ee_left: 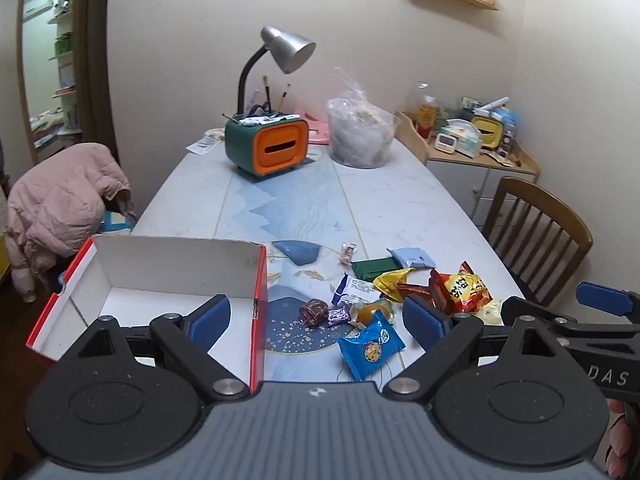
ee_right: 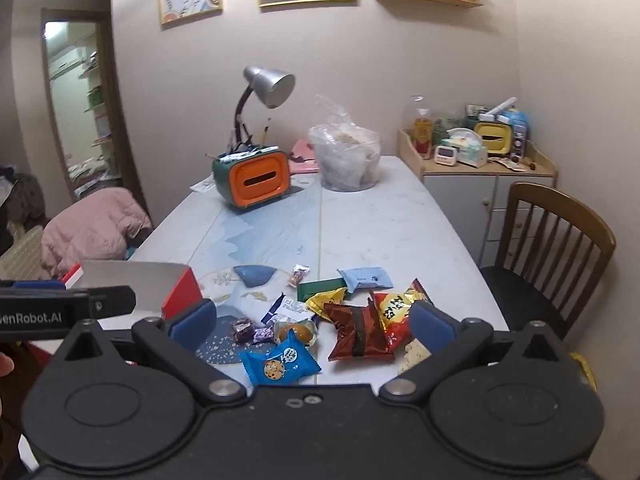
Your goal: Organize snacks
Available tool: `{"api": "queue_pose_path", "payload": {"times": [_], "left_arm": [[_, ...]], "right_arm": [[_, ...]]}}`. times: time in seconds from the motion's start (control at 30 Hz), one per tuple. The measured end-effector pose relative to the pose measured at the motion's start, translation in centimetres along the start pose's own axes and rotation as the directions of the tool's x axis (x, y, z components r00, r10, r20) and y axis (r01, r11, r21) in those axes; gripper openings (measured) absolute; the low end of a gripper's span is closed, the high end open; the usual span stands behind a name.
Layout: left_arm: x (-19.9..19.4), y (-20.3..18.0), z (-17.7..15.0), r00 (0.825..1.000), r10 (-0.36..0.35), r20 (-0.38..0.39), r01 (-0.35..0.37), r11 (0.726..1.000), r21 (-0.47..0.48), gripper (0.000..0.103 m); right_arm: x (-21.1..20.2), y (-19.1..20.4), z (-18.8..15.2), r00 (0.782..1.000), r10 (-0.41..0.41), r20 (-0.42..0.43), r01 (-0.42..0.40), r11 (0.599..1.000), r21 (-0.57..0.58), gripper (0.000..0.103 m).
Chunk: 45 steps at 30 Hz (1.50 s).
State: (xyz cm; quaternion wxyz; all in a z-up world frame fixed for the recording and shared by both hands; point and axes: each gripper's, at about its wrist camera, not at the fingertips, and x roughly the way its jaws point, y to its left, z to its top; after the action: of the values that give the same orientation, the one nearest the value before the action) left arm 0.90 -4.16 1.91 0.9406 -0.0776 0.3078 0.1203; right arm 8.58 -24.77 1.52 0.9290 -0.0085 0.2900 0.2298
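Both grippers, left gripper [ee_left: 316,318] and right gripper [ee_right: 312,320], stand fully open and hold nothing. Blue cookie packet [ee_right: 280,364] lies on the table [ee_right: 380,216] among the snacks, long axis diagonal, beside the open box [ee_left: 160,280].

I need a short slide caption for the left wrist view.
Open left gripper above scattered snacks beside an empty box on the table.
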Motion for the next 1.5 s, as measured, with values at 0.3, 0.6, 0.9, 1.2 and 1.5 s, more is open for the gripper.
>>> {"api": "queue_pose_path", "payload": {"times": [0.3, 0.6, 0.9, 1.2, 1.5], "left_arm": [[-0.1, -1.2, -0.5, 1.0, 0.031, 0.001, -0.031, 0.999, -0.023, 0.094], [0.0, -1.2, -0.3, 0.999, 0.038, -0.005, -0.038, 0.999, -0.025, 0.094], [0.3, -1.3, -0.5, 0.999, 0.036, -0.02, -0.037, 0.999, -0.032, 0.094], [0.4, -1.5, -0.9, 0.999, 0.042, -0.035, -0.044, 0.998, -0.035, 0.094], [0.2, -1.6, -1.2, 0.998, 0.051, -0.047, -0.053, 0.998, -0.037, 0.094]], "right_arm": [[0.0, -1.0, 0.4, 0.998, 0.069, 0.004, -0.069, 0.996, -0.053, 0.103], [0.4, -1.1, 0.4, 0.997, 0.078, -0.008, -0.078, 0.994, -0.079, 0.1], [0.4, -1.3, 0.3, 0.996, 0.082, -0.021, -0.083, 0.995, -0.063, 0.101], [0.6, -1.3, 0.2, 0.996, 0.085, -0.035, -0.087, 0.995, -0.049, 0.102], [0.5, -1.2, 0.0, 0.996, 0.087, -0.037, -0.088, 0.995, -0.046, 0.102]]}}
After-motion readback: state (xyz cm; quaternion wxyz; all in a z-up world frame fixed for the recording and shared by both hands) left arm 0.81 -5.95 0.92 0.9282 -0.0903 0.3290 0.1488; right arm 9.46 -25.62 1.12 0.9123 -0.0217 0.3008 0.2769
